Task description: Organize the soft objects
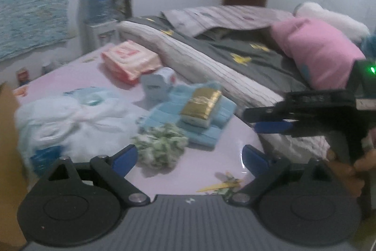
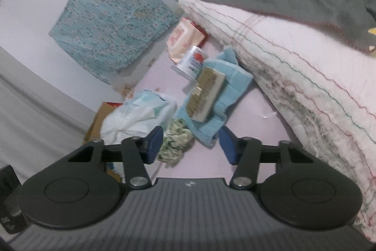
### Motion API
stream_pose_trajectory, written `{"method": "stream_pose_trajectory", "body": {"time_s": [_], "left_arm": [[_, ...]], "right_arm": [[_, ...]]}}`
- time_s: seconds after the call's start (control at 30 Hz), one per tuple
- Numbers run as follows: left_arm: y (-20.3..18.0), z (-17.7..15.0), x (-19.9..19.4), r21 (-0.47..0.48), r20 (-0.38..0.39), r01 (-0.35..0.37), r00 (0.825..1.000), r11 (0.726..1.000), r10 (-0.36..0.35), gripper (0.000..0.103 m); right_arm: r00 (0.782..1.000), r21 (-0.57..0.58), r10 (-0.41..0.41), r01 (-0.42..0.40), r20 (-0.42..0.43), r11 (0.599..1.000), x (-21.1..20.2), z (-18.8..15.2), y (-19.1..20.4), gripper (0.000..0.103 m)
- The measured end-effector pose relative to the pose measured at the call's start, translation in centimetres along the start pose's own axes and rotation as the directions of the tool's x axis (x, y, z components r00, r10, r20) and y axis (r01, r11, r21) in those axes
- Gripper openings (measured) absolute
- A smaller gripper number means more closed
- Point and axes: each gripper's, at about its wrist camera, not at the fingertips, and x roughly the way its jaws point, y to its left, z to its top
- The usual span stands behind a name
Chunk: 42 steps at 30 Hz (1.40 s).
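Note:
A green and white fluffy scrunchie (image 1: pixel 162 147) (image 2: pixel 176 142) lies on the pale pink sheet. Behind it a folded blue towel (image 1: pixel 204 131) (image 2: pixel 223 98) carries a gold-topped sponge (image 1: pixel 202 107) (image 2: pixel 206 93). My left gripper (image 1: pixel 190 159) is open, its blue pads wide apart just short of the scrunchie. My right gripper (image 2: pixel 191 145) (image 1: pixel 265 120) is open too. The scrunchie sits by its left pad and the towel's corner lies between its fingers, with neither gripped.
A white plastic bag (image 1: pixel 70 124) (image 2: pixel 138 114) lies to the left. A pink and white packet (image 1: pixel 129 60) and a small white box (image 1: pixel 157 85) sit further back. A striped pillow (image 1: pixel 211 69) (image 2: pixel 293 58), a grey blanket (image 1: pixel 235 46) and a pink pillow (image 1: pixel 322 51) border the right side.

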Motion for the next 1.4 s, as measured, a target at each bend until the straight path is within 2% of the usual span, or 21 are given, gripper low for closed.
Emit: {"method": "stream_pose_trajectory", "body": {"time_s": [0.13, 0.3, 0.47, 0.57, 0.67, 0.77, 0.83, 0.97, 1.0, 1.03, 1.1, 1.17, 1.27, 1.4], "left_arm": [[-1.5, -0.1, 2.7, 0.079, -0.012, 0.037, 0.999, 0.996, -0.036, 0.088], [-3.2, 0.0, 6.7, 0.194, -0.057, 0.077, 0.996, 0.978, -0.067, 0.068], [-4.3, 0.6, 10.5, 0.277, -0.086, 0.068, 0.995, 0.958, -0.046, 0.065], [-4.5, 1.0, 12.6, 0.308, -0.102, 0.04, 0.995, 0.951, -0.009, 0.065], [-4.2, 1.3, 13.5, 0.31, -0.078, 0.018, 0.997, 0.951, 0.007, 0.066], [-3.6, 1.7, 14.0, 0.291, -0.075, 0.009, 0.997, 0.957, 0.013, 0.072], [-3.2, 1.8, 14.3, 0.272, -0.076, 0.009, 0.997, 0.962, 0.012, 0.072], [-1.9, 2.2, 14.7, 0.193, -0.108, 0.046, 0.994, 0.98, -0.026, 0.054], [-1.6, 2.3, 14.8, 0.171, -0.118, 0.061, 0.992, 0.983, -0.041, 0.043], [-1.4, 2.5, 14.8, 0.154, -0.127, 0.07, 0.991, 0.986, -0.05, 0.04], [-1.3, 2.6, 14.8, 0.139, -0.134, 0.063, 0.99, 0.988, -0.044, 0.026], [-1.0, 2.8, 14.9, 0.121, -0.141, 0.051, 0.989, 0.991, -0.034, 0.02], [0.5, 3.4, 14.8, 0.023, -0.158, 0.08, 0.985, 0.997, -0.075, 0.016], [2.2, 4.1, 14.4, -0.087, -0.156, 0.119, 0.979, 0.989, -0.131, 0.015]], "right_arm": [[0.999, -0.009, -0.028, 0.028, -0.016, 1.0, 1.2, 0.2, -0.4, 0.038], [0.999, -0.008, -0.036, 0.036, -0.008, 0.999, 1.4, 0.6, -0.9, 0.038], [1.0, 0.019, -0.03, 0.03, 0.006, 0.999, 1.1, 1.3, -1.7, 0.039], [1.0, 0.028, -0.027, 0.027, 0.003, 0.999, 1.4, 1.5, -1.9, 0.039], [1.0, 0.037, -0.02, 0.021, -0.001, 0.999, 1.7, 1.6, -2.2, 0.04], [1.0, 0.046, -0.016, 0.016, -0.004, 0.999, 2.1, 1.7, -2.4, 0.04], [1.0, 0.053, -0.01, 0.01, -0.01, 0.999, 2.4, 1.8, -2.5, 0.04], [1.0, 0.057, -0.005, 0.006, -0.017, 0.998, 3.0, 1.8, -2.4, 0.04], [1.0, 0.059, -0.004, 0.005, -0.017, 0.998, 3.1, 1.8, -2.4, 0.041], [1.0, 0.061, -0.002, 0.003, -0.017, 0.998, 3.1, 1.7, -2.4, 0.041], [1.0, 0.062, -0.001, 0.002, -0.015, 0.998, 3.3, 1.7, -2.4, 0.041], [1.0, 0.063, 0.0, 0.001, -0.011, 0.998, 3.3, 1.7, -2.3, 0.041], [1.0, 0.068, 0.007, -0.007, -0.003, 0.998, 3.1, 1.8, -2.4, 0.041], [0.999, 0.103, 0.032, -0.032, 0.004, 0.994, 3.2, 2.1, -2.8, 0.043]]}}
